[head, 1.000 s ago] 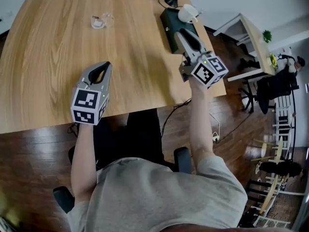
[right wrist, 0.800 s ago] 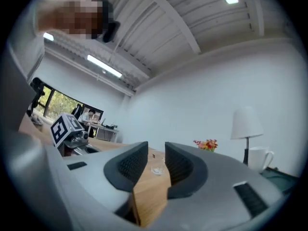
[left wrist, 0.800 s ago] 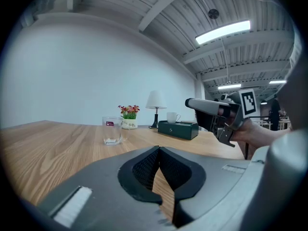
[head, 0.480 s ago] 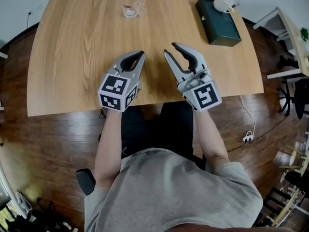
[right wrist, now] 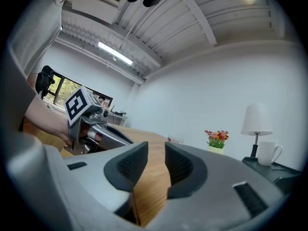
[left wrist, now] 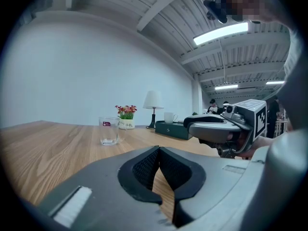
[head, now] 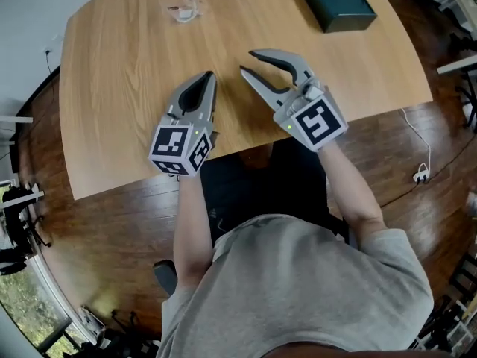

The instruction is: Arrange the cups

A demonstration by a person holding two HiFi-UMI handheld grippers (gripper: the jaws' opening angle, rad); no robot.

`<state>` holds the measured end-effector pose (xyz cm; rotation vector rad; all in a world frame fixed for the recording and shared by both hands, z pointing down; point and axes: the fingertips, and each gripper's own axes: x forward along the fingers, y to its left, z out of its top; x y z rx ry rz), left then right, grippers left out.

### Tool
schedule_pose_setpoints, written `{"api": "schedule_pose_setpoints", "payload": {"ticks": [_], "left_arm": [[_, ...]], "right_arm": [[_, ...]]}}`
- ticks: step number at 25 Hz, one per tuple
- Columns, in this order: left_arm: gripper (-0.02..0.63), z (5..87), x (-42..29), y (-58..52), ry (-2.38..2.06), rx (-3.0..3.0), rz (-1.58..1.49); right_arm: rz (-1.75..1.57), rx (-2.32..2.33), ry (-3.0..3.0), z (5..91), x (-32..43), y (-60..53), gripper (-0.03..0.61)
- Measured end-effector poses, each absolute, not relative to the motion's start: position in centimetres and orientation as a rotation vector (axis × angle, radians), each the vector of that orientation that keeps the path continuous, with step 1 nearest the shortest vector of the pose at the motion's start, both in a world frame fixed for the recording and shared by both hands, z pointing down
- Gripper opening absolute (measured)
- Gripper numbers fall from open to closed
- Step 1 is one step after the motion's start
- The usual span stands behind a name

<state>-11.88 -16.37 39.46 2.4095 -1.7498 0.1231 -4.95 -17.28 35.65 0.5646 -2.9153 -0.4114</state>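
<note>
A clear glass cup (head: pixel 185 10) stands alone at the far left of the wooden table (head: pixel 119 73); the left gripper view shows this glass cup (left wrist: pixel 109 130) ahead of the jaws. A white mug (left wrist: pixel 169 117) sits on a dark green box (head: pixel 335 2) at the far right. My left gripper (head: pixel 207 77) rests low over the table near its front edge, jaws shut and empty. Beside it my right gripper (head: pixel 248 62) is open, with only bare table between its fingers. Each gripper appears in the other's view: the right gripper (left wrist: pixel 226 128) and the left gripper (right wrist: pixel 94 129).
A small pot of flowers (left wrist: pixel 126 116) and a white table lamp (left wrist: pixel 153 105) stand at the far edge by the green box (left wrist: pixel 173 129). The white mug (right wrist: pixel 267 153) and lamp (right wrist: pixel 255 124) also show in the right gripper view. Wooden floor lies beyond the table's front edge.
My right gripper came back from the green box at the far right and dropped to the front of the table, beside the left gripper. The left gripper stayed put.
</note>
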Motion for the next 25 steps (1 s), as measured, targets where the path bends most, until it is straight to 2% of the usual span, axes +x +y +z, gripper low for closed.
{"api": "schedule_pose_setpoints", "payload": {"ticks": [17, 25], "left_arm": [[0.011, 40.0, -11.4, -16.3, -1.726, 2.405, 0.172], [0.011, 39.6, -10.7, -16.9, -1.749, 2.398, 0.129]], "right_arm": [[-0.388, 0.539, -2.881, 37.1, -5.0, -17.2, 0.107], [-0.340, 0.432, -2.856, 36.9, -5.5, -21.1, 0.107]]}}
